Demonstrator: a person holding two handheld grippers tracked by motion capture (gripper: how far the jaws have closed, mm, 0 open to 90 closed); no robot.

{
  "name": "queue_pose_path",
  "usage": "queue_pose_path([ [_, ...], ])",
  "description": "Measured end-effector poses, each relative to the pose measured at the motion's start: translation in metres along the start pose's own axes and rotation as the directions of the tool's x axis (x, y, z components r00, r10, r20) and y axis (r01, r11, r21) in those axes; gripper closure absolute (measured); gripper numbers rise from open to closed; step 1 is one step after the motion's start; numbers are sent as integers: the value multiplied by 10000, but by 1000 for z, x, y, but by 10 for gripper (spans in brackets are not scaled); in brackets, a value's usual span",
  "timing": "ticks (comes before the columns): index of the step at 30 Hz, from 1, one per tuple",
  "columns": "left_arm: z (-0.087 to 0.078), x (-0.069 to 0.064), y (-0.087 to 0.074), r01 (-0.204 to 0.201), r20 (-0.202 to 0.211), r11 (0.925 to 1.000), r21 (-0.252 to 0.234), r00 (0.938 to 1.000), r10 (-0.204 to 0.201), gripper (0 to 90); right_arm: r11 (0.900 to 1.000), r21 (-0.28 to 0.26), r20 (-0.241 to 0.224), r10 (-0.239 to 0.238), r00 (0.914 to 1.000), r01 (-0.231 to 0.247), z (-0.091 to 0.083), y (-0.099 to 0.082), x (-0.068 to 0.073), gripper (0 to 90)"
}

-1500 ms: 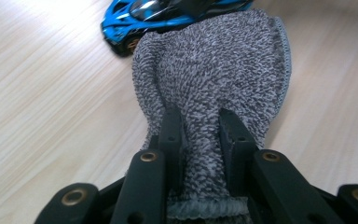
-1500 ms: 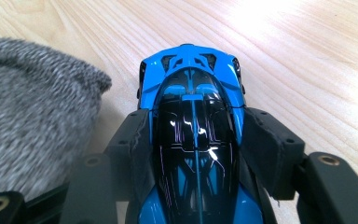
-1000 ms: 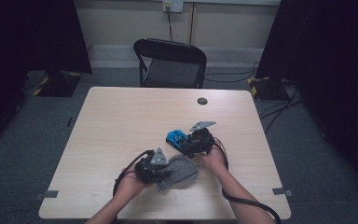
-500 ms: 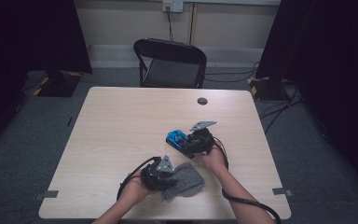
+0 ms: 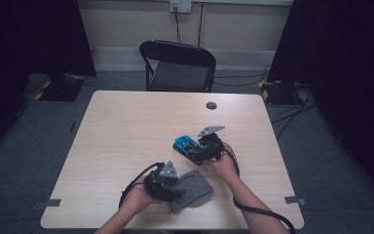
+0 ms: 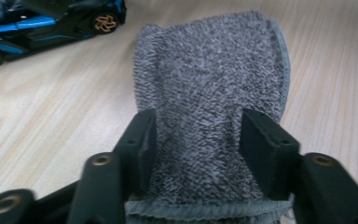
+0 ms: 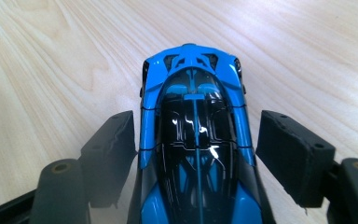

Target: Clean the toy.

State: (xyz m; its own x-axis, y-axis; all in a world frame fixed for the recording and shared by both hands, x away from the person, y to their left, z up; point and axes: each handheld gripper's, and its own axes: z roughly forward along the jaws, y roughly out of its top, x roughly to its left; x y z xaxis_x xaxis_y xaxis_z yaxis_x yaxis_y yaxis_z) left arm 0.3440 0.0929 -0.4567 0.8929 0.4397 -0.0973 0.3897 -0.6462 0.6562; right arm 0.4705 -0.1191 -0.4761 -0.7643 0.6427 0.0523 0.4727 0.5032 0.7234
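Both sets of jaws have just been opening. The left gripper point(image 6: 193, 140) now stands half wide, with the grey cloth point(image 6: 209, 84) between its pads but no longer squeezed. The right gripper point(image 7: 198, 154) is wide too, with gaps on both sides of the blue car point(image 7: 196, 135). So both things look let go. In the high view, the cloth point(image 5: 191, 190) lies low in the middle and the car point(image 5: 186, 145) just right of center on the table point(image 5: 126, 131).

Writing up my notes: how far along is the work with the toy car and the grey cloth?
Done: blue toy car and grey cloth lie on the table. In hand: both grippers' jaws have just been opening, straddling each without pressing. Left: perhaps drawing both hands back.
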Motion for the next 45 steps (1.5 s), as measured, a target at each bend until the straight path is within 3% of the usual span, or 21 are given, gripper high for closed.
queue_pose_path([
  [7, -8, 6, -2, 353, -248, 9989, -313, 9990, -361, 407, 9992, -380, -184, -141, 9997, 134, -17, 4, -2, 256],
  [15, -18, 11, -5, 556, -544, 9974, -467, 9968, -581, 410, 9961, -743, -810, -533, 9953, 473, -39, -1, 10, 277],
  [21, -22, 9, -7, 687, -536, 9959, -594, 9960, -719, 431, 9922, -745, -1343, -1091, 9849, 998, -56, -13, 23, 310],
  [26, -24, 1, -8, 741, -452, 9948, -695, 9960, -774, 455, 9897, -826, -1899, -1309, 9730, 1170, -65, -24, 32, 348],
  [33, -23, -8, -10, 641, -334, 9961, -598, 9972, -662, 481, 9850, -679, -2448, -1707, 9544, 1587, -64, -38, 49, 363],
  [38, -14, -13, -16, 466, -369, 9988, -115, 9982, -470, 489, 9850, -495, -2573, -1723, 9509, 1651, -59, -43, 52, 363],
  [45, -7, -1, -23, 690, -644, 9975, 159, 9956, -679, 501, 9863, -479, -2861, -1650, 9439, 1579, -53, -51, 53, 364],
])
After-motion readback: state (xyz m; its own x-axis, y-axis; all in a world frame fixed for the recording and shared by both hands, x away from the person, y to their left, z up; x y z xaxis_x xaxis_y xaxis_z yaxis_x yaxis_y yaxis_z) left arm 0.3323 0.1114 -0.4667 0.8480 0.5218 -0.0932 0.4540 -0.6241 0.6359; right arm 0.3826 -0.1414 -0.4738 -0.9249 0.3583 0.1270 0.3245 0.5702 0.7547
